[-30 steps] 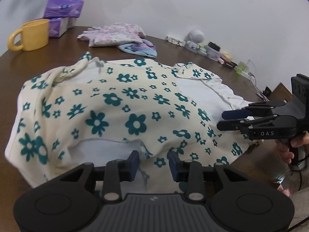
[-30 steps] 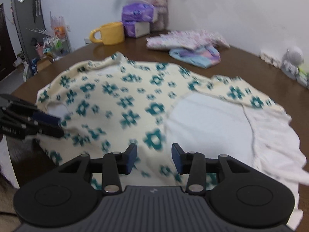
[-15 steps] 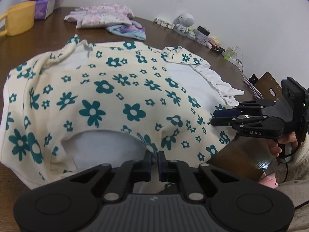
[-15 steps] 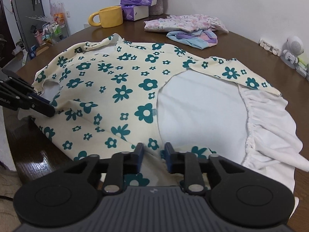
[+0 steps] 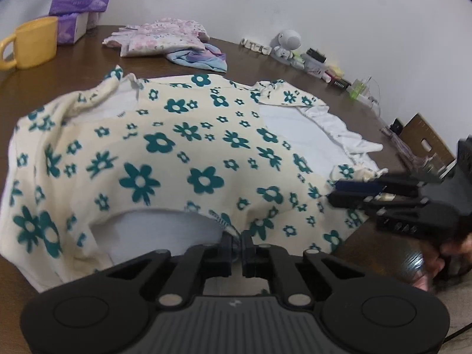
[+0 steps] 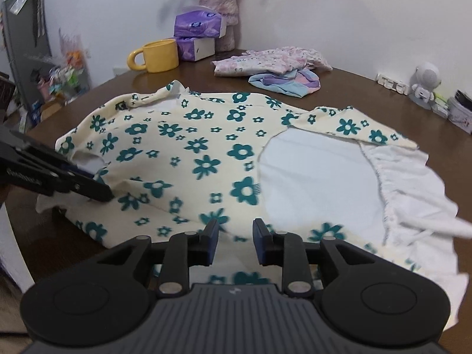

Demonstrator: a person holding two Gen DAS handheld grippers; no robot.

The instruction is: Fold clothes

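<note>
A cream garment with teal flowers and a white lining lies spread on the brown table. My left gripper is shut on the garment's near edge, by the white opening. In the right wrist view the left gripper comes in from the left, pinching that edge. My right gripper sits at the near hem of the garment. Its jaws are opening slightly, and bunched cloth fills the gap between the pads. In the left wrist view the right gripper bites the hem at the right, with a cloth corner poking above it.
At the back stand a yellow mug, purple tissue packs and a vase. Folded pink and blue clothes lie beyond the garment. A white robot figure and small items line the wall. The table edge runs just below both grippers.
The left gripper's fingers came together on the garment's near edge. The right gripper's fingers narrowed onto the hem, then spread a little. The cloth near both grippers has bunched and risen.
</note>
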